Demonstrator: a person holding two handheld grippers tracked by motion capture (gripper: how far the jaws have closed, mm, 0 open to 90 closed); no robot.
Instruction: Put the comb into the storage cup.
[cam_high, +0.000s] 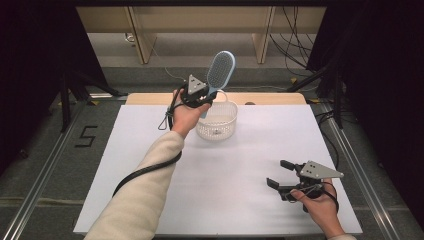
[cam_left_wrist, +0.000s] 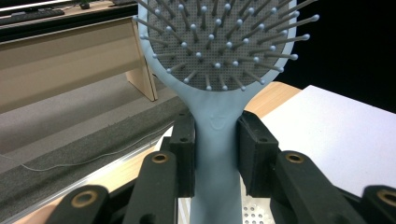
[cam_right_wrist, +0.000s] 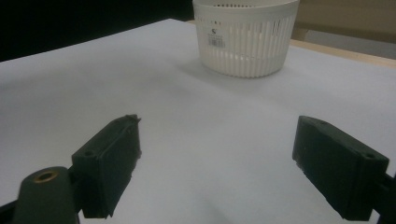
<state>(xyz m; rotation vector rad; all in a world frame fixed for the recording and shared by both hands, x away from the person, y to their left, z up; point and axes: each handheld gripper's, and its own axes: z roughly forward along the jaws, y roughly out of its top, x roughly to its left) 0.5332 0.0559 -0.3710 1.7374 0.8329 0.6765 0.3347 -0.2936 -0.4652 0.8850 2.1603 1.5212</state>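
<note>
my left gripper (cam_high: 202, 95) is clamped on the neck of the brush (cam_high: 220, 70), which stands nearly upright, head up, its long axis tilting a little right. the basket (cam_high: 216, 121) sits right below it on the table (cam_high: 150, 145), so the handle end only needs to go straight down. the brush is pale blue, with a grey pad of ball-tipped pins. my right gripper (cam_high: 280, 172) rests open and empty, well apart.

Surface: white table (cam_high: 225, 165), wooden strip along its far edge.
On it: white slotted basket (cam_high: 217, 121), standing upright near that far edge, left of centre.
</note>
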